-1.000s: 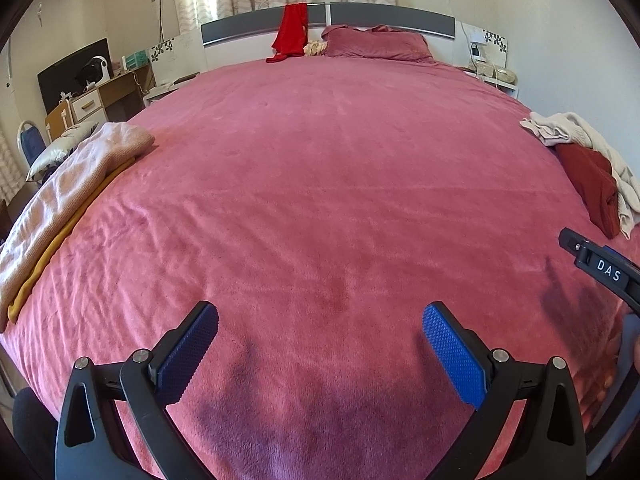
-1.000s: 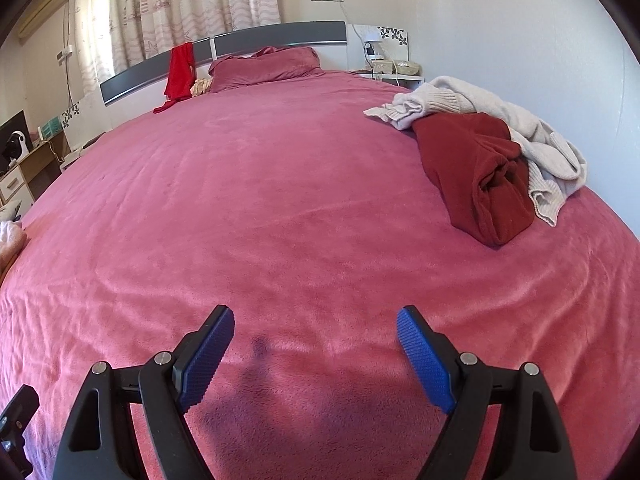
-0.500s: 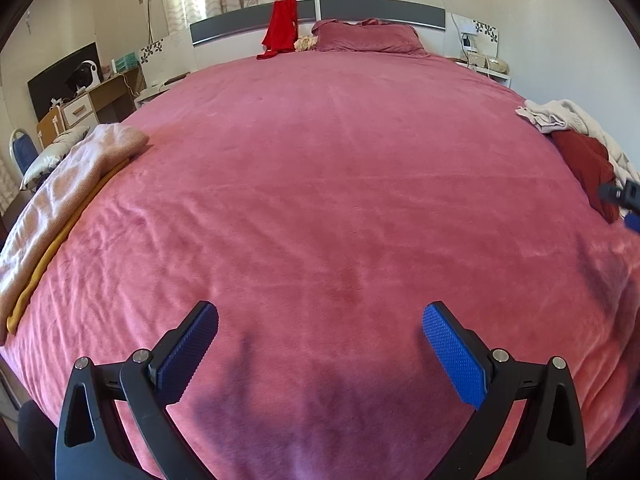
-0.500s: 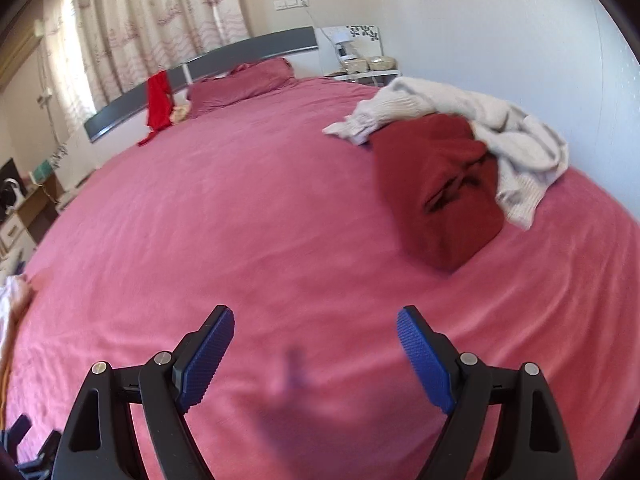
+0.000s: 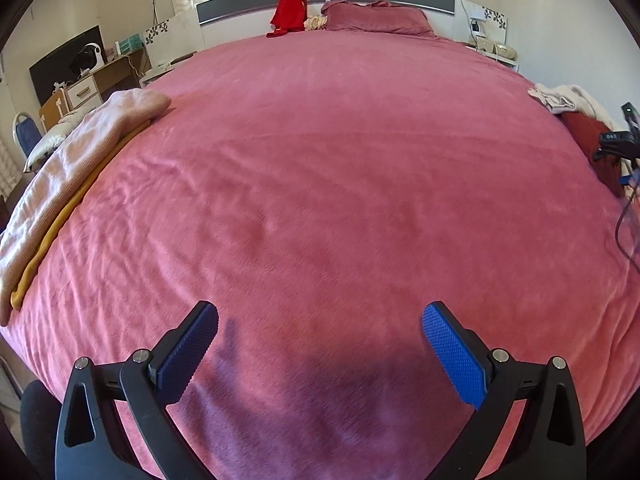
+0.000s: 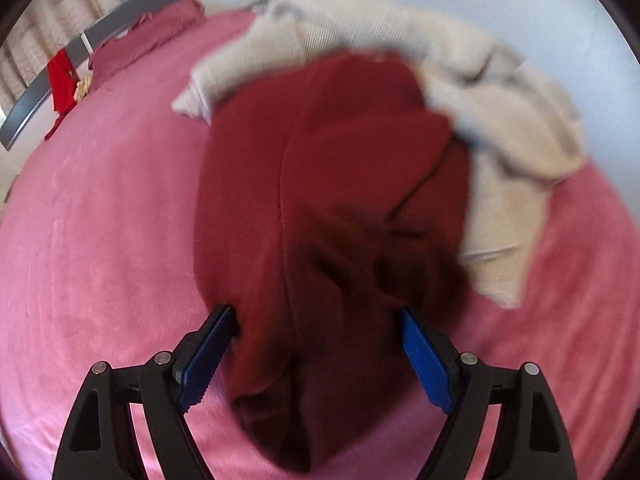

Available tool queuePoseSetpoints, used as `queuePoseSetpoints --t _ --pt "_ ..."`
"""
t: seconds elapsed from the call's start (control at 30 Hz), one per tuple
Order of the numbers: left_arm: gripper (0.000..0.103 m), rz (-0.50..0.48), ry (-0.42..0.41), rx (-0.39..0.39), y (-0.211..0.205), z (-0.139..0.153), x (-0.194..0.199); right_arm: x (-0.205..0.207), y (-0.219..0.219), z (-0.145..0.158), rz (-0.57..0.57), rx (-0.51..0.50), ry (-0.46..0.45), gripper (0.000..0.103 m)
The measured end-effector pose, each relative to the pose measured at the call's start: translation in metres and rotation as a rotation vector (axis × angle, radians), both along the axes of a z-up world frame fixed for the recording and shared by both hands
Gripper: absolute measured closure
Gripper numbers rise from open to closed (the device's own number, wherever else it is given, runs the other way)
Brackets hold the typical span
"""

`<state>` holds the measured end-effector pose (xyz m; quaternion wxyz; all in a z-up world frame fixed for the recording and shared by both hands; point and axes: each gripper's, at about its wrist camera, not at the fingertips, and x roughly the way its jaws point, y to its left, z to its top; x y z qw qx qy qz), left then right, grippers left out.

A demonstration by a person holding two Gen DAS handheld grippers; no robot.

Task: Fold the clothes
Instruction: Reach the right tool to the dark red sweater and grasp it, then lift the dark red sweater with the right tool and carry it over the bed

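A crumpled dark red garment lies on the pink bedspread, with a cream garment bunched behind and to its right. My right gripper is open, its blue pads on either side of the red garment's near end. In the left wrist view the same pile sits at the far right edge, with the right gripper over it. My left gripper is open and empty above the bare near part of the bed.
A folded pink garment on a yellow one lies along the bed's left edge. A red garment hangs on the headboard beside a pillow. A desk stands left; a nightstand stands right.
My right gripper has moved forward and right to the red garment, which now lies between its open fingers. My left gripper has stayed about in place, open.
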<state>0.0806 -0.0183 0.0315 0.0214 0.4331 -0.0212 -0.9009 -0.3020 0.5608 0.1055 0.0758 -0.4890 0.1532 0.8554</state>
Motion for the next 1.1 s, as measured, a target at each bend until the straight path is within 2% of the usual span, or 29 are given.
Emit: queuePoseSetpoints --t 0.03,0.07,0.17,0.2,0.23,0.27,0.3,0.33,0.4,0.53,0.6,0.67,0.77,0.93,1.0,1.1 --pt "0.0 0.0 -0.003 0.002 -0.001 0.0 0.0 0.0 0.003 -0.001 0.003 -0.034 0.002 0.004" --pt "0.0 0.002 -0.006 0.008 -0.002 0.0 0.0 -0.001 0.006 -0.003 0.005 -0.068 0.004 0.002" --pt "0.0 0.009 -0.02 0.022 -0.004 -0.002 -0.001 -0.001 0.016 -0.007 0.013 -0.171 0.009 0.008" --pt "0.0 0.011 -0.025 0.031 -0.004 -0.004 -0.001 -0.002 0.019 -0.008 0.016 -0.205 0.011 0.02" --pt "0.0 0.012 -0.029 0.038 -0.004 -0.005 -0.002 -0.002 0.023 -0.01 0.019 -0.239 0.013 0.038" --pt "0.0 0.013 -0.032 0.044 -0.004 -0.005 -0.002 -0.002 0.026 -0.011 0.021 -0.273 0.015 0.049" --pt "0.0 0.014 -0.036 0.049 -0.004 -0.006 -0.002 -0.003 0.029 -0.012 0.024 -0.307 0.017 0.071" --pt "0.0 0.02 -0.039 0.054 -0.003 -0.006 -0.002 -0.003 0.032 -0.014 0.027 -0.341 0.019 0.079" --pt "0.0 0.032 -0.042 0.062 -0.003 -0.006 -0.002 -0.003 0.039 -0.016 0.031 -0.422 0.029 0.083" --pt "0.0 0.033 -0.035 0.066 -0.004 -0.002 0.003 0.016 0.053 -0.014 0.029 -0.867 0.201 0.086" --pt "0.0 0.117 -0.024 0.061 -0.006 0.001 0.007 0.02 0.043 0.008 0.096 -0.954 0.305 0.086" --pt "0.0 0.127 -0.014 0.059 -0.01 0.005 0.013 0.024 0.03 0.031 0.17 -1.064 0.412 0.086" --pt "0.0 0.156 0.013 0.07 -0.021 0.013 0.023 0.029 -0.004 0.083 0.329 -1.173 0.532 0.087" --pt "0.0 0.206 0.058 0.088 -0.04 0.026 0.039 0.067 -0.091 0.197 0.68 -1.266 0.692 0.087" --pt "0.0 0.226 0.076 0.096 -0.048 0.031 0.045 0.09 -0.123 0.23 0.78 -1.293 0.731 0.088" --pt "0.0 0.27 0.116 0.099 -0.062 0.041 0.058 0.125 -0.164 0.265 0.86 -1.362 0.753 0.088"
